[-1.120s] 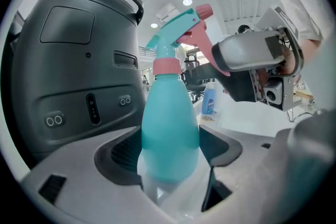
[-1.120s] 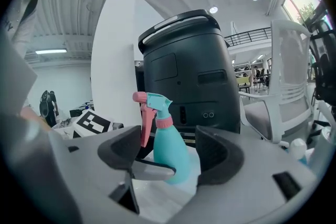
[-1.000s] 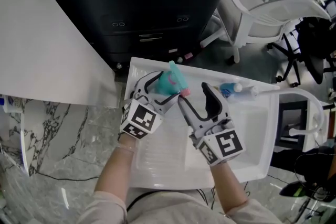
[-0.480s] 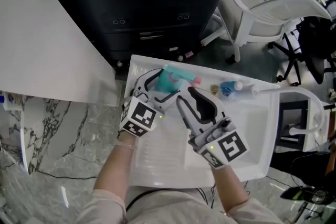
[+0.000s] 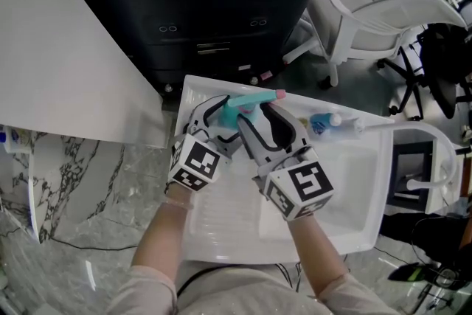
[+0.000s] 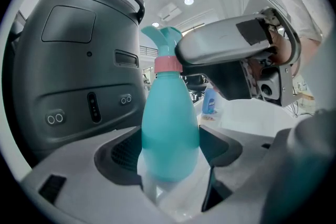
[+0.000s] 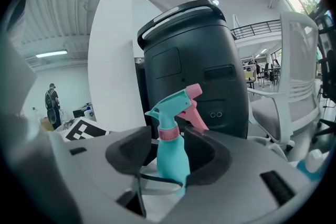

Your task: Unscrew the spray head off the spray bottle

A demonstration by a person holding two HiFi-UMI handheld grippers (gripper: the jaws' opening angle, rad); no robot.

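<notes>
Spray bottle point(image 6: 170, 128), teal, upright at far-left corner of white tray point(image 5: 354, 181); body clamped between jaws of left gripper point(image 6: 170, 152). Spray head point(image 7: 176, 105), teal with pink trigger, seated on neck. Right gripper point(image 7: 169, 139): jaws apart, just been opening, flanking pink collar point(image 7: 169, 134) without pressing. Small blue bottle point(image 5: 322, 125) lying along tray's far edge.

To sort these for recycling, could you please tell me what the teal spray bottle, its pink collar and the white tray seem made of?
Teal spray bottle: likely smooth, slightly translucent plastic; its base looks paler.
Pink collar: seemingly opaque matte plastic, evenly coloured.
White tray: probably glossy moulded plastic, given its ribbed floor and rounded rim.
</notes>
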